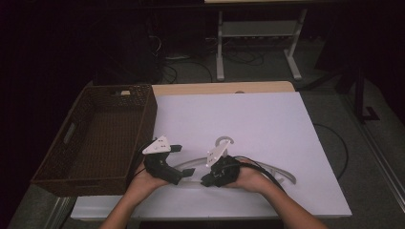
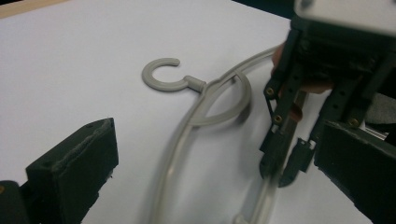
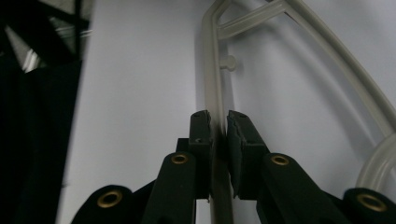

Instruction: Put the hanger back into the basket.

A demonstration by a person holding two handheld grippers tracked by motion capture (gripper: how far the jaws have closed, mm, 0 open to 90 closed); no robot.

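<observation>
A pale grey plastic clothes hanger (image 1: 267, 168) is laid flat on the white tabletop (image 1: 267, 119), near the table's front edge, at about the 6 o'clock part of the board in the high view. Its hook (image 1: 223, 140) is pointed away from the person, toward 12 o'clock, and in the left gripper view the open hook (image 2: 161, 77) is seen at roughly 11 o'clock of the frame, with the curved shoulder and lower bar running down toward 6 o'clock.

A thin bar of the hanger (image 3: 215, 112) is pinched by the right gripper (image 3: 218, 122): its two black jaws are drawn in tightly on either side of the bar, which runs up between them toward 12 o'clock. In the high view the right gripper (image 1: 203, 181) is held by a hand over the hanger's middle.

The left gripper (image 1: 181, 157) is held just to the 9 o'clock side of the right one, above the hanger's left end. Its jaws are spread wide, as seen at the lower corners of the left gripper view (image 2: 217, 154), with the hanger lying between them and untouched by the pads.

A dark woven basket (image 1: 148, 114) is set at the table's 9 o'clock side, beside the white board.
</observation>
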